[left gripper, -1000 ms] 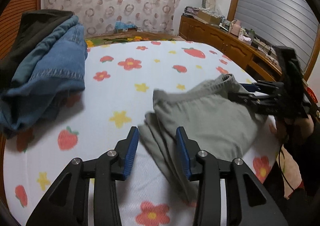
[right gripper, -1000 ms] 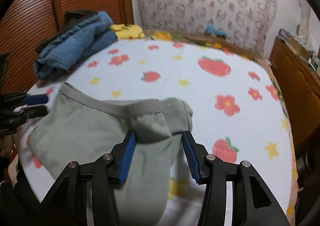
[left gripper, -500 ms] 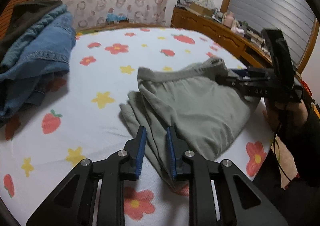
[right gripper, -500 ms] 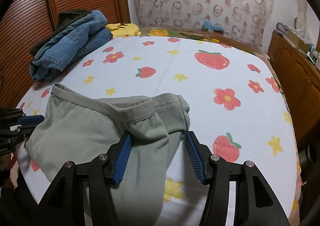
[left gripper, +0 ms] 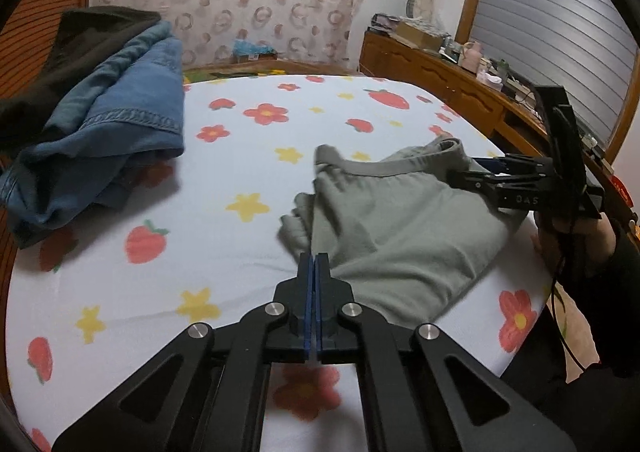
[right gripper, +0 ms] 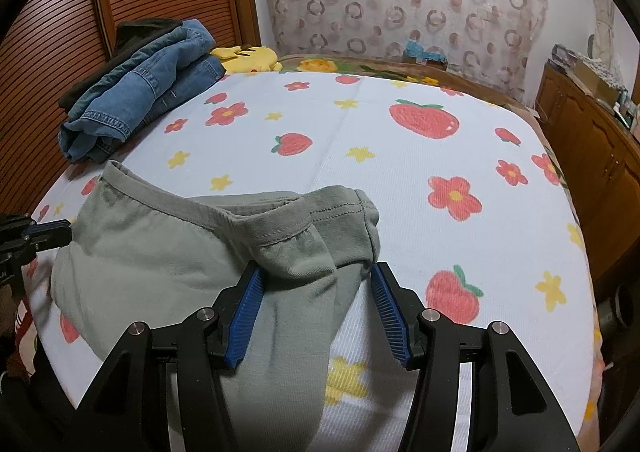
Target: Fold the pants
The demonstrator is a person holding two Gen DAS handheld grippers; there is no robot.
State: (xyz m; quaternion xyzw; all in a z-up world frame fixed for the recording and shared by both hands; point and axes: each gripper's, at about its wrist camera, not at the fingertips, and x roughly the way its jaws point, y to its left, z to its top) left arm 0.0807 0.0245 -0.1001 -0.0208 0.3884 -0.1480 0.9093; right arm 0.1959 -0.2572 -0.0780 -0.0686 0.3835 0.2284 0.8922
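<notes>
The grey-green pants (left gripper: 396, 223) lie folded on the bed, waistband toward the far side. My left gripper (left gripper: 313, 264) is shut, its tips at the folded edge of the pants; I cannot tell whether cloth is pinched between them. In the right wrist view the pants (right gripper: 160, 264) fill the lower left, and my right gripper (right gripper: 316, 288) is open with a bunched fold of the waistband between its blue pads. The right gripper (left gripper: 476, 171) also shows in the left wrist view at the pants' right end. The left gripper (right gripper: 52, 232) shows at the left edge of the right wrist view.
The bed sheet (left gripper: 240, 171) is white with strawberries and flowers. A pile of blue jeans and dark clothes (left gripper: 100, 123) lies at the far left, and also shows in the right wrist view (right gripper: 136, 91). A wooden cabinet (left gripper: 440, 71) runs along the right side.
My left gripper has closed from open to fully shut and moved to the pants' folded edge. The right gripper stays open around the waistband fold.
</notes>
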